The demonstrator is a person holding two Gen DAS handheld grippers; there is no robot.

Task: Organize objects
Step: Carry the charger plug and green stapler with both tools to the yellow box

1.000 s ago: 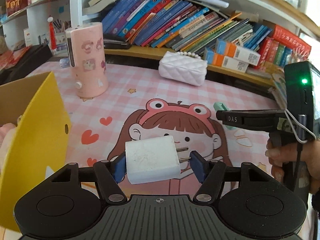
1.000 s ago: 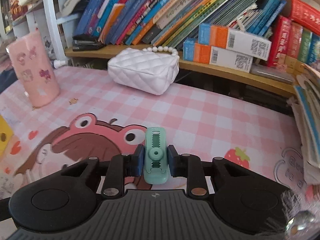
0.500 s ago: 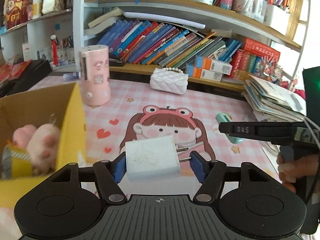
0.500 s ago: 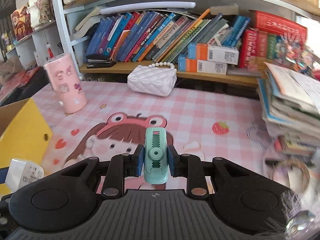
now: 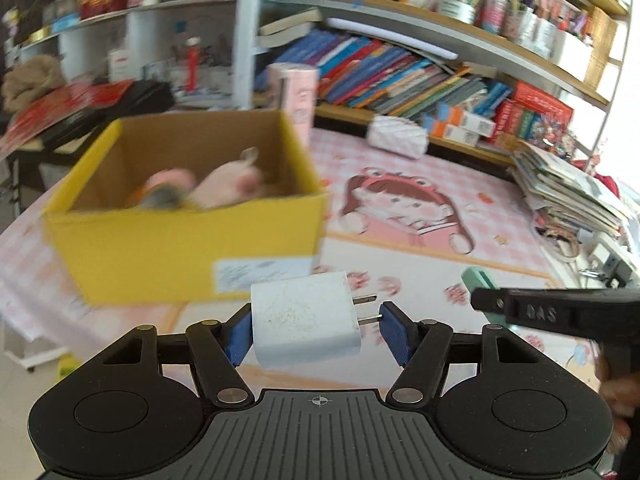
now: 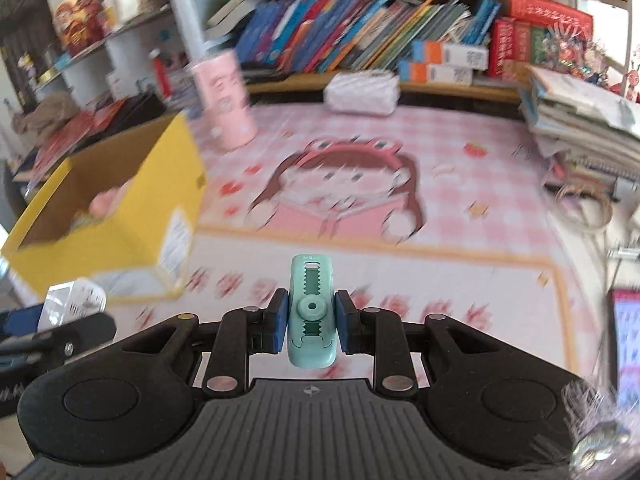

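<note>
My left gripper [image 5: 316, 328] is shut on a white plug charger [image 5: 304, 320], its prongs touching the right pad. Ahead of it stands a yellow cardboard box [image 5: 192, 248], open on top, with pink plush toys [image 5: 224, 184] inside. My right gripper [image 6: 311, 322] is shut on a mint-green toothed clip [image 6: 311, 312] held upright. In the right wrist view the box [image 6: 120, 224] lies to the left, and the charger [image 6: 76, 300] shows at the lower left. The right gripper's finger [image 5: 556, 312] and the clip's tip [image 5: 478, 278] show at the right of the left wrist view.
A pink cartoon mat [image 6: 360, 192] covers the table. A pink cylinder [image 6: 224, 100] and a white quilted purse [image 6: 362, 90] stand near the bookshelf [image 6: 360, 32]. A stack of books and papers [image 6: 584, 120] sits at the right. A hand [image 5: 616, 392] grips the right handle.
Both grippers have pulled back and up from the mat, each keeping its object. The yellow box has come fully into view at the left, its inside now visible.
</note>
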